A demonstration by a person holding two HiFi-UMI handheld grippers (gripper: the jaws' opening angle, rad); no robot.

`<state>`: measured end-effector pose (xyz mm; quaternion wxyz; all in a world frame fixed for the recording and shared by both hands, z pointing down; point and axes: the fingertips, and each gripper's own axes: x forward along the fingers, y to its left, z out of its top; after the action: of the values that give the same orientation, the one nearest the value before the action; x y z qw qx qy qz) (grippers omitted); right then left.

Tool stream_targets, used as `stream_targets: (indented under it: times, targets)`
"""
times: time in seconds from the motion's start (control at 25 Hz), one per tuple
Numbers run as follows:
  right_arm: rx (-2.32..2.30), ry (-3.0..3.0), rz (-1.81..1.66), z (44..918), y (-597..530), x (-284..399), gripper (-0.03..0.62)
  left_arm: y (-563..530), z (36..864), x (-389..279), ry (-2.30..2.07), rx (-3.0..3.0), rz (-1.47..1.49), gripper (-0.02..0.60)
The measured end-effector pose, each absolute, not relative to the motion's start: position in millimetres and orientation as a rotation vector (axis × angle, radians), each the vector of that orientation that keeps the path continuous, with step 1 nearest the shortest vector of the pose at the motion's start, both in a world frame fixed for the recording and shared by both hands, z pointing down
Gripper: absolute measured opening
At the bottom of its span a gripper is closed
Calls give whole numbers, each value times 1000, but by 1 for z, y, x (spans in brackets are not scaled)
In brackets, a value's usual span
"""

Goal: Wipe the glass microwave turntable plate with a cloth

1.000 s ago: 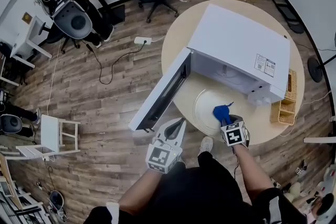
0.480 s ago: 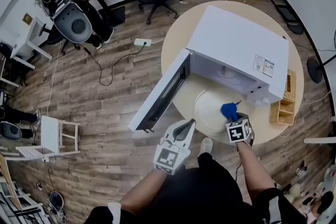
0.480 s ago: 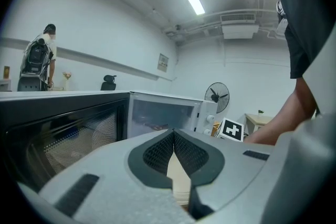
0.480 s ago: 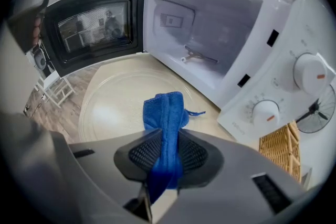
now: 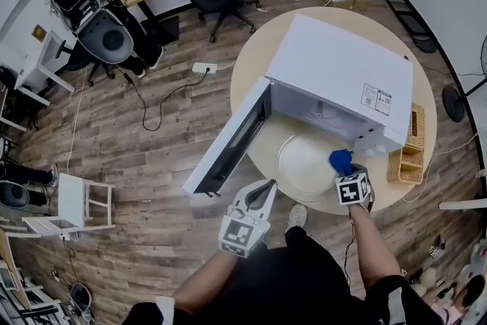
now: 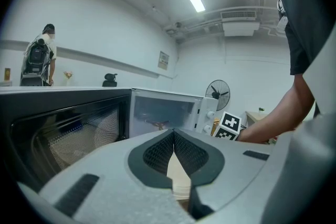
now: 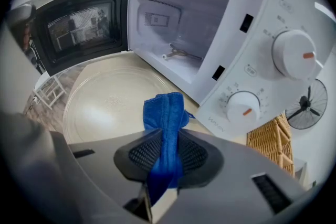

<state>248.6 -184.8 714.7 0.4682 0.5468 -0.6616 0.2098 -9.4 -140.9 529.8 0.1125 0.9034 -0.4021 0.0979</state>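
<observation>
Your right gripper point(image 7: 165, 147) is clamped on the blue cloth point(image 7: 164, 110) at the right rim of the glass plate point(image 5: 300, 160) — the plate lies before the open microwave point(image 5: 342, 72). Your left gripper point(image 6: 173, 136) is closed on nothing — off the table point(image 5: 255, 61).

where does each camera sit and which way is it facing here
Head view: on the person's head, looking steeply down at the round table, open microwave and glass plate; both forearms, left gripper and right gripper show.
Left gripper view: rides the left gripper, facing roughly level at the microwave past its door; its shut jaws and the person's right forearm show.
Right gripper view: rides the right gripper, angled down at the plate; jaws shut on the blue cloth.
Shared: head and right gripper views both show plate and cloth.
</observation>
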Motion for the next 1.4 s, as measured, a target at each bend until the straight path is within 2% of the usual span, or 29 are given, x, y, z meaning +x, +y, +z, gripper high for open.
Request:
stream_targets:
  times: [0.28,0.72,1.12,1.4]
  targets:
    - [1390,-1740,491,683,-190,228,83,-139,529,-12,-1194,2654,286,6]
    - [1554,-2194,271,533,-198,165,81,-141,519,-10,-1207,2671,253,6]
    - [1632,-2425,33,433,-186,146,81,-162,484,-27,-1318,2662,143,6]
    - [1659,-2496,-60,402,-180,140,78,-168,468,-29,-1348,2706,145,6]
